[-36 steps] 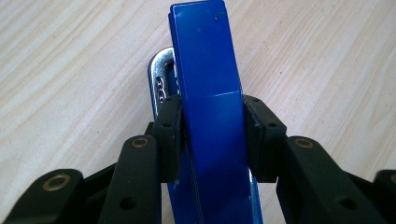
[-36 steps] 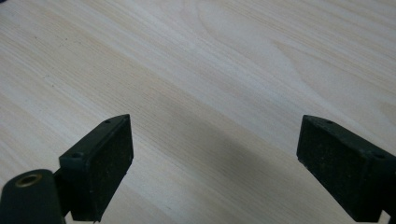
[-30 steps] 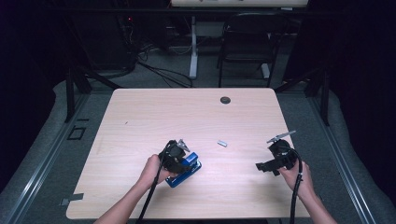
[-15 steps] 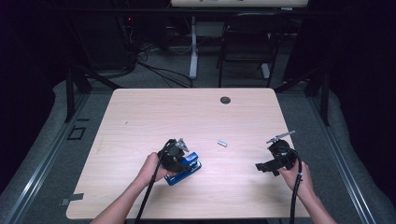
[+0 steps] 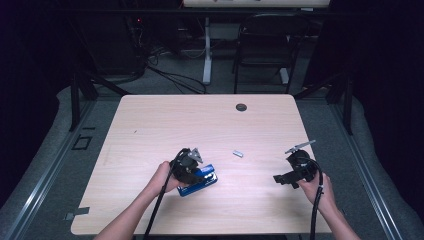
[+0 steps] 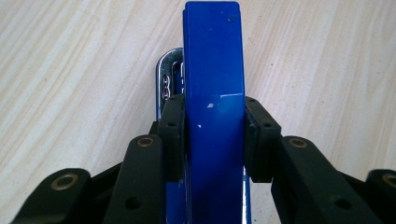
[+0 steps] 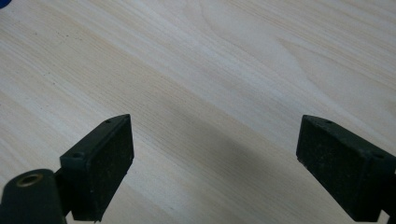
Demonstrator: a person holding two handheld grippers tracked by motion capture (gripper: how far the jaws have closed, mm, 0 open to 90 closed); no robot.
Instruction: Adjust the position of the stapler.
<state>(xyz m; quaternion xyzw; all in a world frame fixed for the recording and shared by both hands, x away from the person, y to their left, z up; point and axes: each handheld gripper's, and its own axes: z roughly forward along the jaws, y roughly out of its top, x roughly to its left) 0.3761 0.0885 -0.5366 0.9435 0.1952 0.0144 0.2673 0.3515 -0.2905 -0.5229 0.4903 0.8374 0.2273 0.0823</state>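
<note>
Left gripper clamps the blue stapler by its sides, pads pressed on it; stapler lies flat on the table, front-left of middle. Right gripper is wide open, nothing between the pads, low over bare wood at the right side, well apart from the stapler. Small metal piece lies between the two grippers.

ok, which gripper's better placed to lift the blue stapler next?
Left. The left gripper is already shut on the blue stapler, pads against both its sides. The right gripper sits open over bare table near the right edge, apart from the stapler.
</note>
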